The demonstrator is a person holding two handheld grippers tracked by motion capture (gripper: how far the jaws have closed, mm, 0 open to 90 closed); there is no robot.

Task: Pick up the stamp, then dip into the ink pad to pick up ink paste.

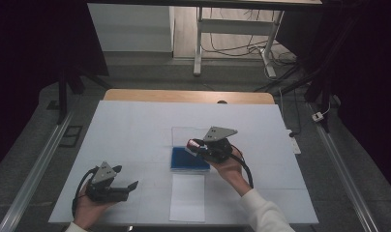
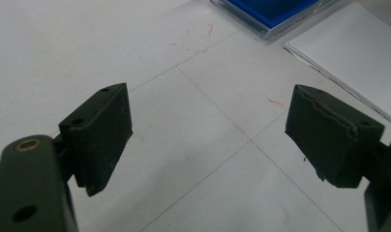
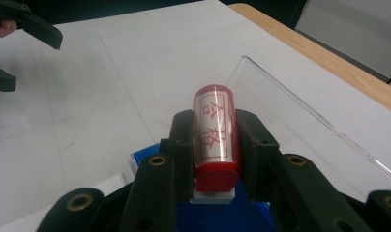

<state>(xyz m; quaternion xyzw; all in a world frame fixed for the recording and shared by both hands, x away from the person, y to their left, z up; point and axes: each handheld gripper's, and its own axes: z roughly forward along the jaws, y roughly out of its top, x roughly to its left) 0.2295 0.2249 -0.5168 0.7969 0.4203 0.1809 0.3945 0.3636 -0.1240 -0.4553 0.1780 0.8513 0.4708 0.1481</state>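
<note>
My right gripper is shut on a red cylindrical stamp and holds it above the far edge of a blue ink pad. In the right gripper view the stamp lies between the pads of my right gripper, its label with red characters facing up and the blue pad just beneath. A white sheet of paper lies in front of the pad. My left gripper rests near the table's front left, open and holding nothing.
The pad's clear lid lies open on the far side of the pad. A white cover spreads over the wooden table. Faint red marks dot the cover near the pad and paper.
</note>
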